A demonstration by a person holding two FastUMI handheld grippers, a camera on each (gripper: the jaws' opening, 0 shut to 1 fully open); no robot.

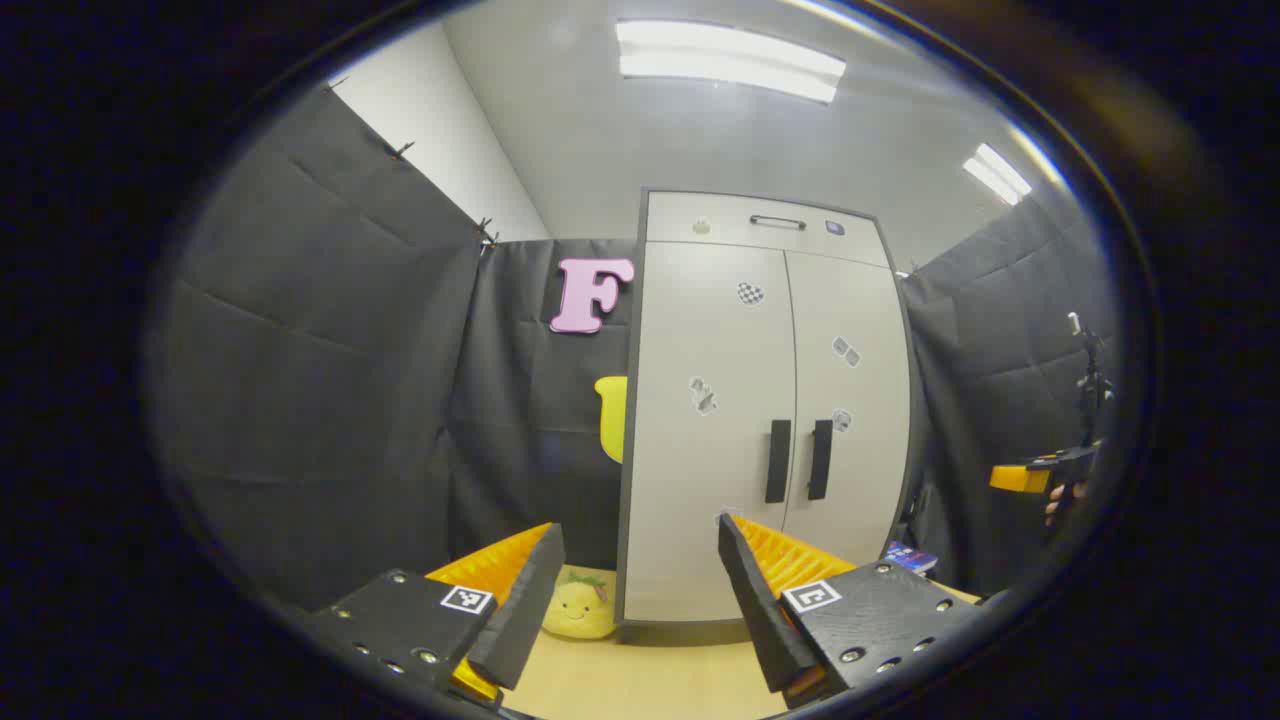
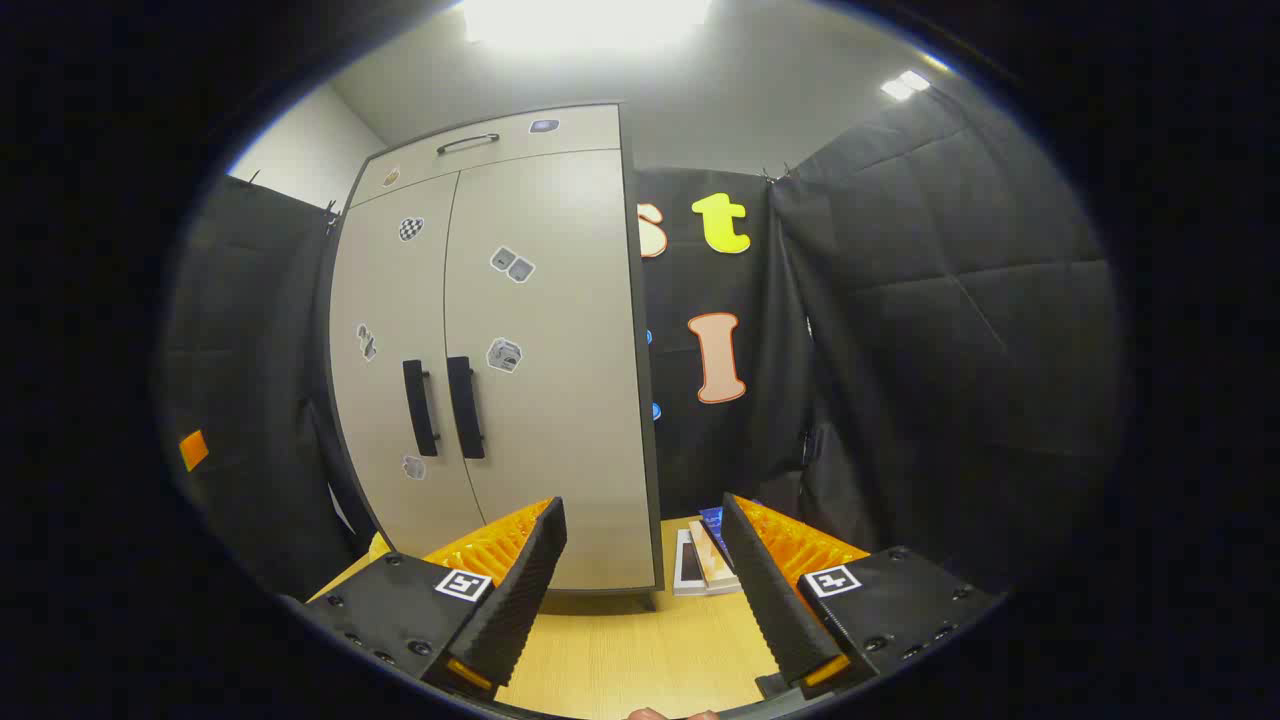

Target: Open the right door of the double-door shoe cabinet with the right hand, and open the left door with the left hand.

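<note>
1. Shoe cabinet (image 1: 760, 420) stands upright on the table (image 1: 640, 680), both doors shut.
2. Your left gripper (image 1: 640, 590) gapes wide, holding nothing, well short of the left door handle (image 1: 777, 461).
3. Your right gripper (image 2: 645, 580) likewise: wide, empty, short of the right door handle (image 2: 465, 407).

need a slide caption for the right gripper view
Open hand-held gripper faces the closed shoe cabinet, its two door handles untouched.

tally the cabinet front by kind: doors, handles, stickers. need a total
Doors: 2
Upright door handles: 2
Top drawer handle: 1
Stickers: 7
Total: 12
</note>
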